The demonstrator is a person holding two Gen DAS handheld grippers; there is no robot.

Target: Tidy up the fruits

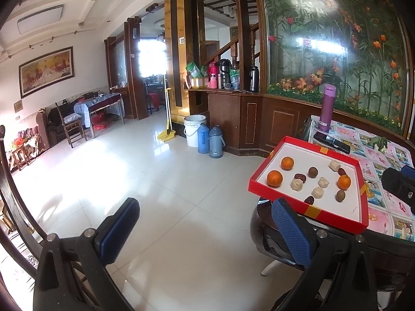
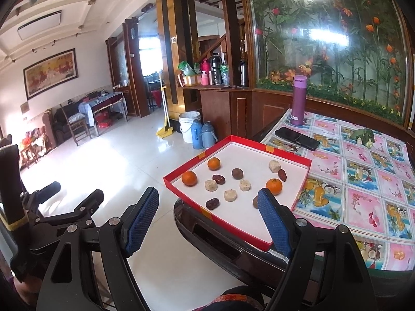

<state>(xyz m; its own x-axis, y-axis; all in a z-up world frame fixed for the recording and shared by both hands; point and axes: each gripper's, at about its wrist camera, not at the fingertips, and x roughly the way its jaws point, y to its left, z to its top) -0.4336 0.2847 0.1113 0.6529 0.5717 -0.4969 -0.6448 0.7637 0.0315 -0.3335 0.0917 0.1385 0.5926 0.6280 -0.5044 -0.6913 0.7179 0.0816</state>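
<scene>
A red box lid with a white floor (image 1: 355,212) (image 2: 285,153) sits on the table's near corner. In it lie three oranges (image 1: 275,178) (image 2: 189,178), dark red dates (image 1: 301,177) (image 2: 218,179), brown round fruits (image 1: 313,172) (image 2: 237,173) and pale lumpy pieces (image 1: 297,184) (image 2: 230,195), all scattered. My left gripper (image 1: 207,229) is open and empty, held left of and below the box over the floor. My right gripper (image 2: 210,220) is open and empty just before the box's near edge. The right gripper's tip also shows in the left wrist view (image 1: 396,184).
The table has a pink fruit-print cloth (image 2: 363,181). On it stand a purple flask (image 1: 327,108) (image 2: 298,101), a black phone (image 1: 332,142) (image 2: 297,138) and a green item (image 2: 363,136). A white bucket (image 2: 188,125) and two blue thermoses (image 2: 205,134) stand on the tiled floor.
</scene>
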